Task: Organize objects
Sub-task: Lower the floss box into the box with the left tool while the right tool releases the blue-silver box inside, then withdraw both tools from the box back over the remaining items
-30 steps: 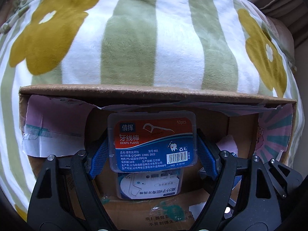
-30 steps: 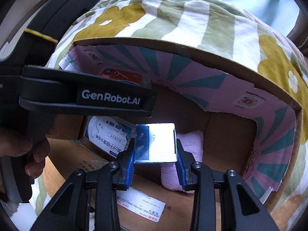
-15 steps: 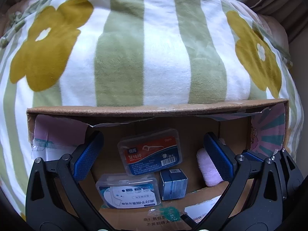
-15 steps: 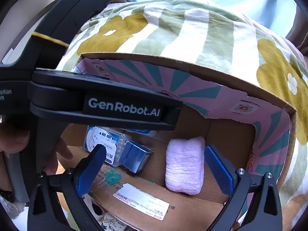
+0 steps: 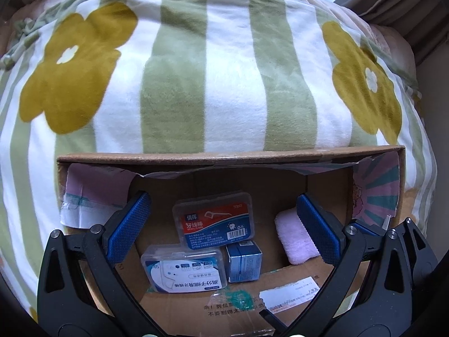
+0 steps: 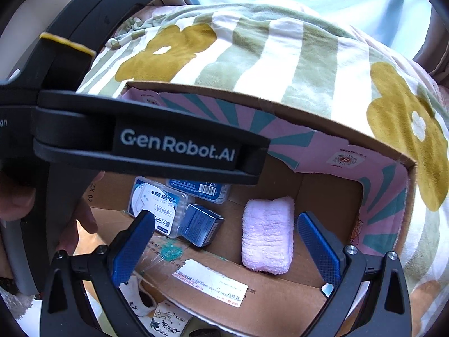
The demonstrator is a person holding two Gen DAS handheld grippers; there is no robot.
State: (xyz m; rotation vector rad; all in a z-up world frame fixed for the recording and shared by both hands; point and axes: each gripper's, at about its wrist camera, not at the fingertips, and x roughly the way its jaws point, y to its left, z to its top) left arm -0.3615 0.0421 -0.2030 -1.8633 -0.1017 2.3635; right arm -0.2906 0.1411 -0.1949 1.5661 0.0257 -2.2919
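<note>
An open cardboard box [image 5: 230, 156] [image 6: 280, 104] lies on a striped flowered blanket. On its floor rest a red-and-blue dental floss case [image 5: 214, 220] [image 6: 207, 188], a white floss case [image 5: 183, 271] [image 6: 155, 206], a small blue box [image 5: 243, 261] [image 6: 200, 229] and a folded pink cloth [image 5: 293, 238] [image 6: 266, 233]. My left gripper [image 5: 221, 226] hangs open above the box with nothing between its blue pads. My right gripper [image 6: 224, 241] is open too, empty, over the near side of the box.
The green-and-white blanket [image 5: 224, 84] with yellow flowers surrounds the box. The left gripper's black body [image 6: 146, 137] crosses the right wrist view, with a hand [image 6: 16, 199] on its handle. Curtains [image 5: 407, 0] stand at the far right.
Both grippers opened and let go: the red floss case and the small blue box now lie in the box. Both grippers have pulled back and up.
</note>
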